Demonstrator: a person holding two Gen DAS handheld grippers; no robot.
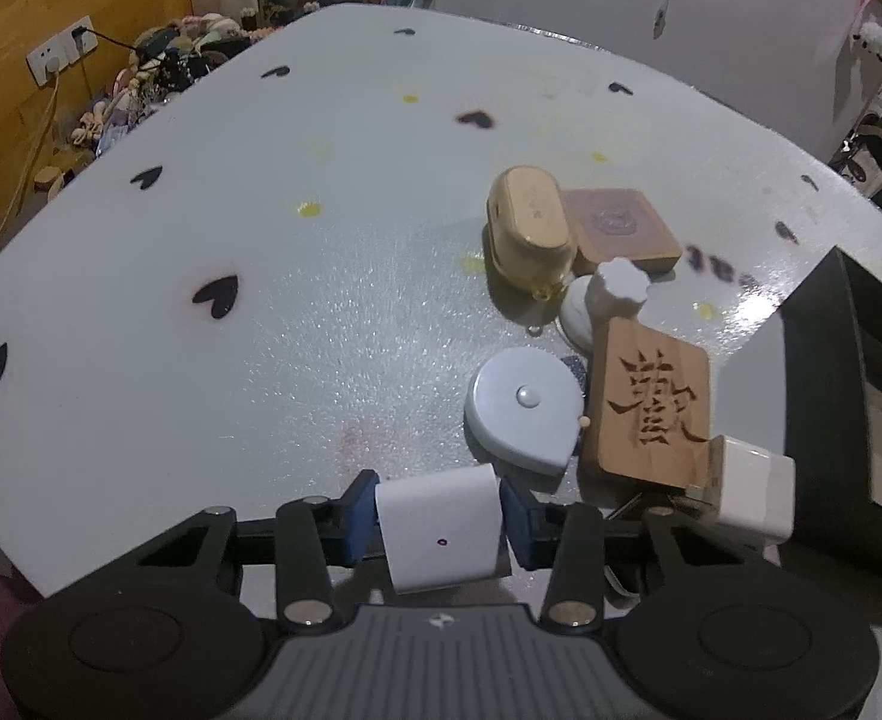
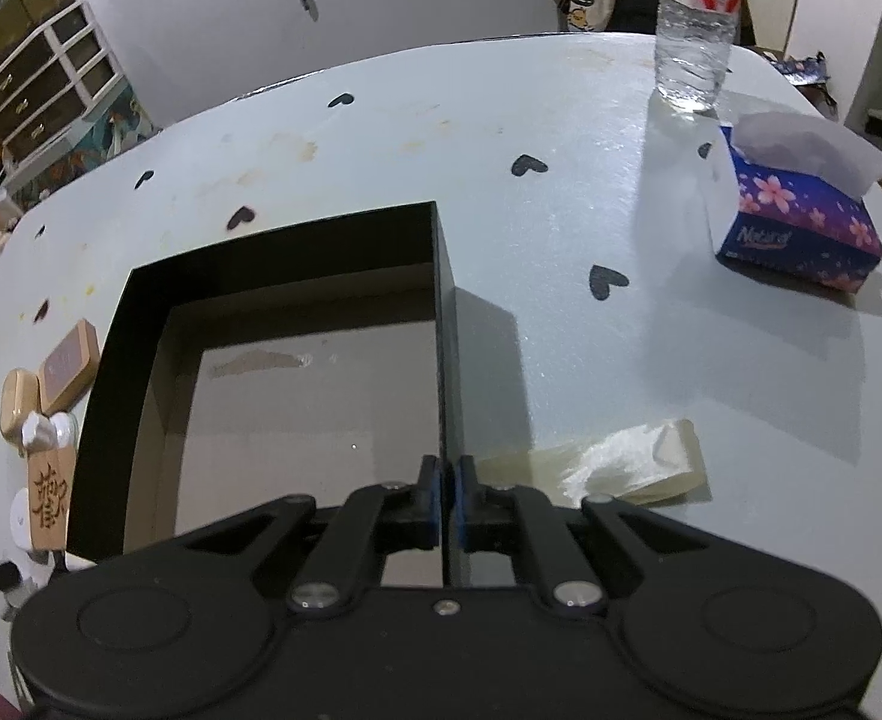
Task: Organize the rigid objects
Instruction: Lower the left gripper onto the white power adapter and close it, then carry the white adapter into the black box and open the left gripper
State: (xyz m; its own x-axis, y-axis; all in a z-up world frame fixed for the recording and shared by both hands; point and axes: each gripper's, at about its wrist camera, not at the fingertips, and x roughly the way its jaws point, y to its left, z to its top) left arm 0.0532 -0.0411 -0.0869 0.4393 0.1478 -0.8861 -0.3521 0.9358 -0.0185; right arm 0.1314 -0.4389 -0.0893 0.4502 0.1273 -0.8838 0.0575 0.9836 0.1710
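Observation:
My left gripper is shut on a white rectangular block and holds it just above the table. Ahead to its right lies a cluster: a round grey-white tape measure, a carved wooden tile, a white plug adapter, a white knob-shaped piece, a tan wooden case and a brown wooden block. My right gripper is shut on the right wall of an open black box; nothing shows inside the box. The cluster also shows left of the box, with the carved tile.
The table has a pale cover with black hearts. In the right wrist view a water bottle stands at the far edge, a blue tissue box at the right, and a folded plastic bag lies beside the box.

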